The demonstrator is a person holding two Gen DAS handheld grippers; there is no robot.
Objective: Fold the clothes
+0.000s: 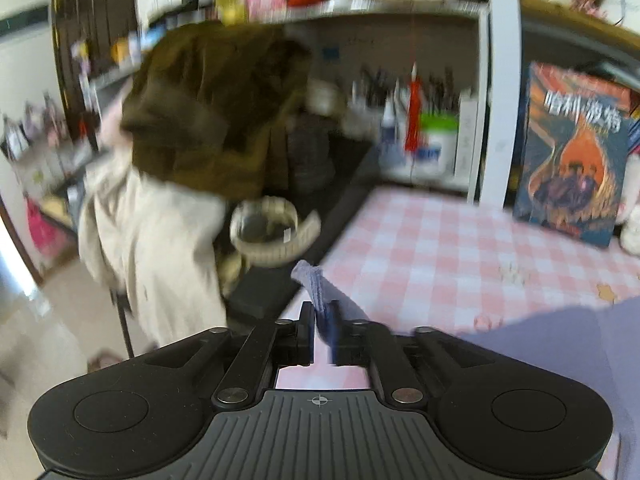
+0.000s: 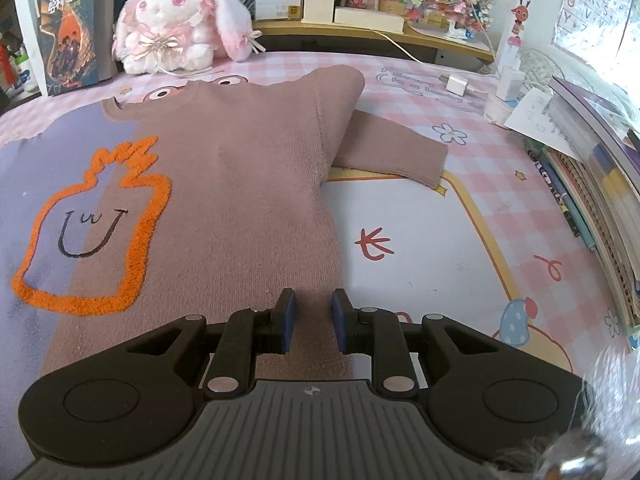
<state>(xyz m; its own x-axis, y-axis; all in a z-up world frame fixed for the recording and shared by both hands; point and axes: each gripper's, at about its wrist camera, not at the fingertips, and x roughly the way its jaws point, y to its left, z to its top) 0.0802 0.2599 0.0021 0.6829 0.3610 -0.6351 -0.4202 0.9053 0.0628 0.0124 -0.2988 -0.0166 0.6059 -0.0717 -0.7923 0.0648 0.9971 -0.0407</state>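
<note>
On the checked table: sweater, spread flat, sleeve lying out toward 2 o'clock. My left gripper pinches its lilac edge; my right gripper hovers over the hem, jaws apart. I judge a fold underway; I'd keep the edge taut and level.

Counter covered by a pink-and-white checked cartoon-print mat. Lying flat on it: a mauve-and-lavender knit sweater with an orange fuzzy outline motif. At the far edge: a pink-and-white plush rabbit, an upright illustrated book, and a white charger plug. Stacked books along the right edge.
</note>
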